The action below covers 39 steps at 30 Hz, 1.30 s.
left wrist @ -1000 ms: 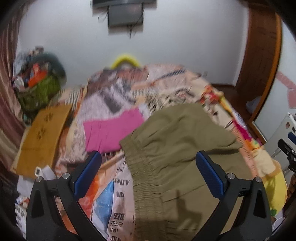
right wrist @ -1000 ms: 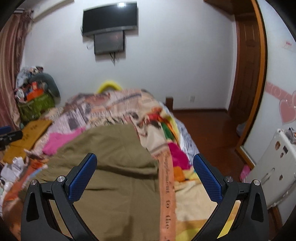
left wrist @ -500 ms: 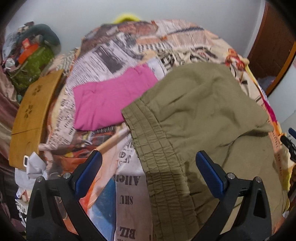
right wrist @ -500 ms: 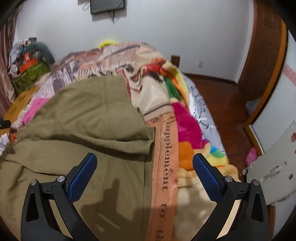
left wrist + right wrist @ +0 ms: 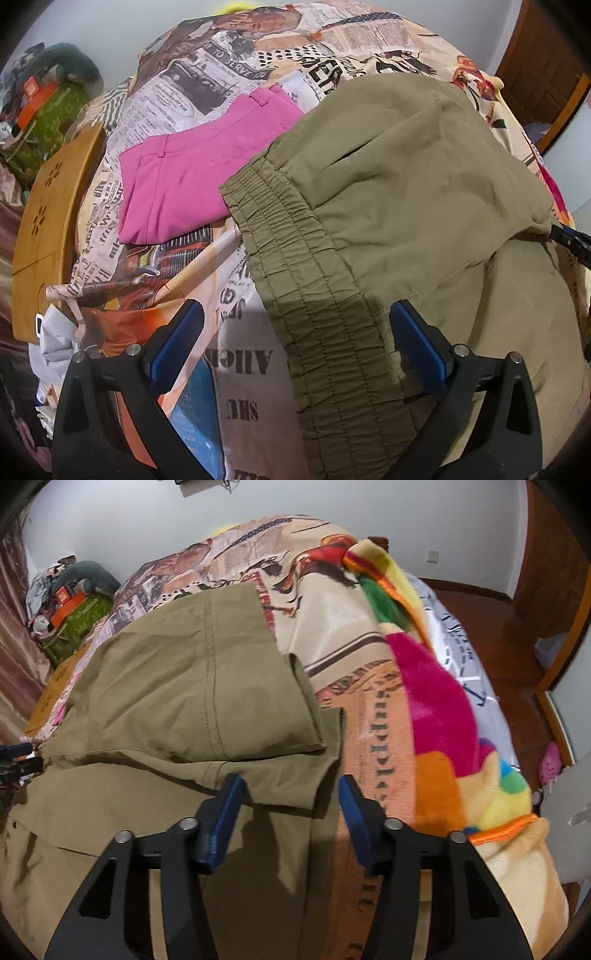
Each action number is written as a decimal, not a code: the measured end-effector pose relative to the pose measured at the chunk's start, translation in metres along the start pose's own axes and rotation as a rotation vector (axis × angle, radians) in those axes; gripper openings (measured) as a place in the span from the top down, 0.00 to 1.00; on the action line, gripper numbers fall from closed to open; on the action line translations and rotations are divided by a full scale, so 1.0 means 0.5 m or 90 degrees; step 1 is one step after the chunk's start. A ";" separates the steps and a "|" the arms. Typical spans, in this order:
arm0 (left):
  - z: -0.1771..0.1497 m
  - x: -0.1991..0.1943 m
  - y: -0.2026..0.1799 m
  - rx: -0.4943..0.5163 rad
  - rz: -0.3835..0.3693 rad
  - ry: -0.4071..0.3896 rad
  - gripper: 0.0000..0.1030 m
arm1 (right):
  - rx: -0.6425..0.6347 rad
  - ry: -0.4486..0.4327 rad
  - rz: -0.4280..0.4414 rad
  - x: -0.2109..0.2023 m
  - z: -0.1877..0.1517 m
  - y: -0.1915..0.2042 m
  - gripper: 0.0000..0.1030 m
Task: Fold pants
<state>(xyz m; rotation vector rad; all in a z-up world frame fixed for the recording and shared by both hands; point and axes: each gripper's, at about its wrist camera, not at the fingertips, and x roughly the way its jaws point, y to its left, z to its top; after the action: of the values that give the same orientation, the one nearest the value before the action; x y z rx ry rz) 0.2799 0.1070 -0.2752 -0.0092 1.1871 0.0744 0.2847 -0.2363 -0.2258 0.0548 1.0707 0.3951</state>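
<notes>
You are working over a bed covered with a newspaper-print bedspread (image 5: 236,85), a white wall behind it and a wooden door at the right. A bright multicoloured blanket (image 5: 436,686) lies along the bed's right side. The olive pants (image 5: 399,192) are spread across the bedspread, one part already doubled over so a folded layer lies on top. Folded pink pants (image 5: 192,173) lie just beside the olive waistband, and a wooden board (image 5: 48,214) sits at the bed's left edge. Your left gripper (image 5: 295,350) is released, its blue pads wide apart on either side of the elastic waistband. Your right gripper (image 5: 291,816) is also unclenched, though narrower, straddling the folded hem edge without pinching it.
</notes>
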 end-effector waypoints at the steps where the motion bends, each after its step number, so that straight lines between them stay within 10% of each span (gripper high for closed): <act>1: 0.000 0.000 0.000 0.001 0.001 -0.001 0.00 | 0.005 0.006 0.009 0.004 0.003 -0.003 0.66; 7: -0.004 0.001 0.002 0.013 0.006 -0.009 0.00 | 0.007 -0.013 0.005 0.003 -0.001 -0.003 0.84; 14: -0.017 0.001 0.012 0.016 0.017 -0.034 0.00 | -0.021 -0.092 -0.023 -0.027 0.005 0.007 0.88; 25: -0.025 0.015 0.009 0.033 0.042 -0.051 0.00 | -0.034 -0.056 -0.052 0.020 0.013 0.020 0.89; 39: -0.005 -0.059 0.036 -0.006 0.017 -0.065 0.00 | -0.058 -0.069 -0.058 -0.072 0.026 0.038 0.62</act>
<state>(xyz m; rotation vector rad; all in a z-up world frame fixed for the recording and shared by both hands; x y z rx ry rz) 0.2657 0.1234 -0.2483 0.0018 1.0849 0.1037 0.2755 -0.2288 -0.1848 -0.0534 0.9428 0.3545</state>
